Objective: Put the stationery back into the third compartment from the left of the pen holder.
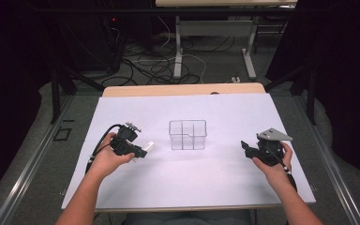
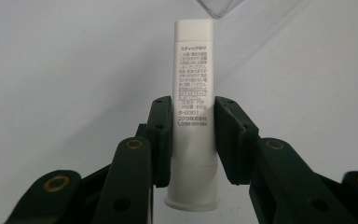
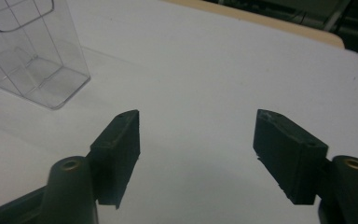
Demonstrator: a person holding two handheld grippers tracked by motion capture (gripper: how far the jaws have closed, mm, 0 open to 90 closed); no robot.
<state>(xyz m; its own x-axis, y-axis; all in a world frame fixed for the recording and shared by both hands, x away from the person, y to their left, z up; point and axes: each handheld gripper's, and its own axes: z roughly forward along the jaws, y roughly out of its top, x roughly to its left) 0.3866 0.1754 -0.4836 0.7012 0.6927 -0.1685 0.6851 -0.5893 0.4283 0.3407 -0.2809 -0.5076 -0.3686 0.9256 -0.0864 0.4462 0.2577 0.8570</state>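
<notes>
Here the left gripper (image 2: pixel 193 135) clamps a white glue stick (image 2: pixel 193 107) between its two jaws, low over the white table (image 1: pixel 192 183). A clear divided container (image 1: pixel 188 135) stands mid-table, at three o'clock from the stick and just beside it; its compartments look bare. The right gripper (image 3: pixel 198 154), jaws spread wide on nothing, hovers at the container's four o'clock, well apart.

My left gripper (image 2: pixel 193 135) is matt black plastic with brass-coloured rivets, and so is my right gripper (image 3: pixel 196 154). The glue stick (image 2: pixel 193 93) looks like smooth white plastic with a slight sheen. The divided box (image 1: pixel 187 135) is clear glossy plastic; the table cover (image 1: pixel 225 173) is matt white, like paper
</notes>
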